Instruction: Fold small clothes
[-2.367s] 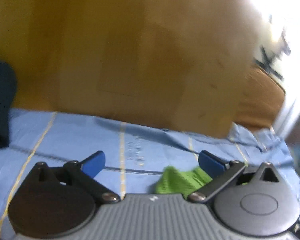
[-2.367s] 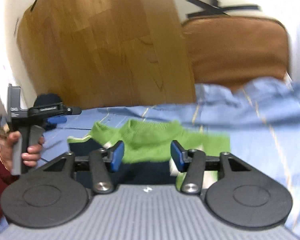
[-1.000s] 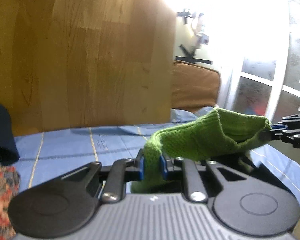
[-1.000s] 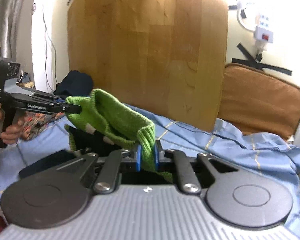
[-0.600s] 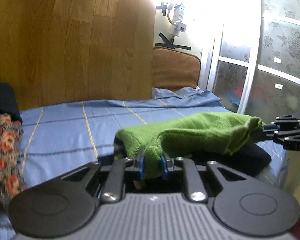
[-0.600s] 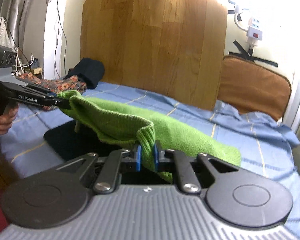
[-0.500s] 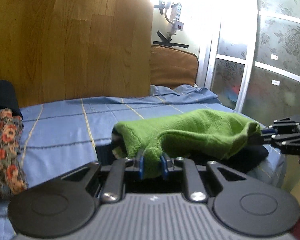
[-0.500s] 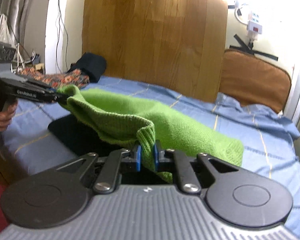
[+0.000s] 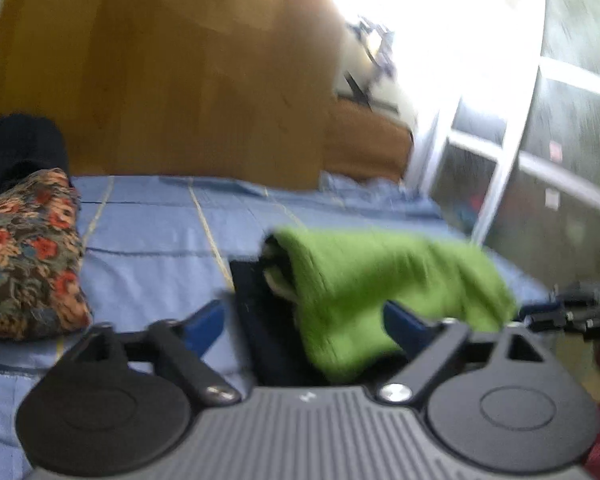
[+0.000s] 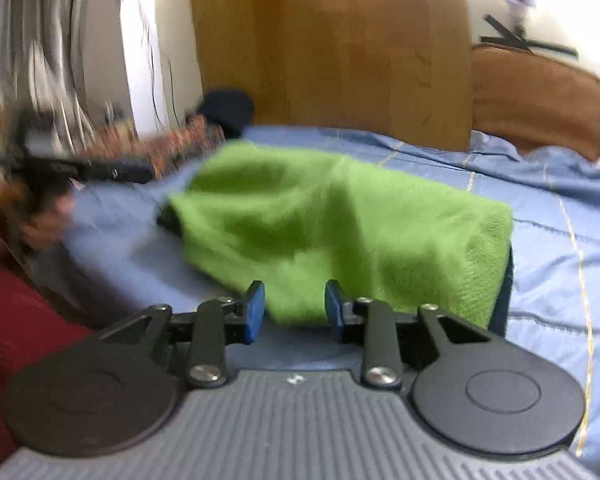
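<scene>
A small green and navy knit sweater (image 9: 380,280) lies folded over on the blue bedsheet (image 9: 152,232); the green upper half covers the dark lower part. My left gripper (image 9: 308,320) is open, its blue pads on either side of the sweater's near edge. In the right wrist view the sweater (image 10: 340,228) lies just past my right gripper (image 10: 294,312), which is open and holds nothing. The left gripper also shows blurred at the left of the right wrist view (image 10: 100,170).
A floral-patterned garment (image 9: 24,256) and a dark garment (image 9: 24,148) lie at the bed's left side. A wooden headboard (image 9: 172,72) and a brown cushion (image 10: 540,96) stand behind. Glass doors (image 9: 540,160) are to the right. The bed's near edge is by the red clothing (image 10: 16,320).
Both grippers have opened and let go of the green sweater, which now lies folded on the bed. Both have drawn back slightly; the views are motion-blurred.
</scene>
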### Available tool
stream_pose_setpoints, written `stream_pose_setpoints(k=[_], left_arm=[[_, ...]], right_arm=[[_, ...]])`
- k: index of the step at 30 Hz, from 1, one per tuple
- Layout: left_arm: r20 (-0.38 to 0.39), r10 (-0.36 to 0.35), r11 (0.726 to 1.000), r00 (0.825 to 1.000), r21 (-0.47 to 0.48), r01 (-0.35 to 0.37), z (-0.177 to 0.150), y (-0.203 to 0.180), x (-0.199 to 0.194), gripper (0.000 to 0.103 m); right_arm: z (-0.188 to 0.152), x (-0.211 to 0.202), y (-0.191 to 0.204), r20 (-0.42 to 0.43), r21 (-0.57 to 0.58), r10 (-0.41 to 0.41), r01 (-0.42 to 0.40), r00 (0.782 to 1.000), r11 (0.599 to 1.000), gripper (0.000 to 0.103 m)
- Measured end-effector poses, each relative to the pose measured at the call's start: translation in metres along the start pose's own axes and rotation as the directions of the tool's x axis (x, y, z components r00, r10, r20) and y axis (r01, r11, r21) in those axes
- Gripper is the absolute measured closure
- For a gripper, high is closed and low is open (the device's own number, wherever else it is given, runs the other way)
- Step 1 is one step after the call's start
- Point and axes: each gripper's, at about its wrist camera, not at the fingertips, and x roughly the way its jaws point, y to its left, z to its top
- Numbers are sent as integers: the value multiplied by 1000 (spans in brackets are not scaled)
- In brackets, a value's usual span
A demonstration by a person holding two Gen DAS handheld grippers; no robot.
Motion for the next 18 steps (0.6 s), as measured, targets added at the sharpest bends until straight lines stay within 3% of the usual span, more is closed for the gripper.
stream_pose_setpoints(k=[4,8,10,11,13,15,18], left_arm=[[-49,-144,976,988,-169,134,30,19,28,9],[-159,-187,964,969,-222,149,38,17,83,22],[-213,-231,948,949,-268,171,36,18,105,49],[-229,-245,941,942,-290,174,33,19,114,56],[-244,-242,938,939,-306,162,30,21,120,88],[-242,-252,930,937,-328,166,31,26,115,90],[-243,-205,951,948,-280,134,37,26,94,91]], right_arm=[[13,-28,-41,139,216,-95,63,986,974,58],[13,-18,-77,139,402,-214,143,967,905,53],[9,-4,-88,112,457,-226,152,968,876,52],[7,3,-93,100,484,-219,145,971,863,52],[4,20,-101,58,527,-218,155,974,835,53],[-1,31,-105,11,561,-208,166,978,811,90],[-2,24,-95,30,571,-220,164,975,805,89]])
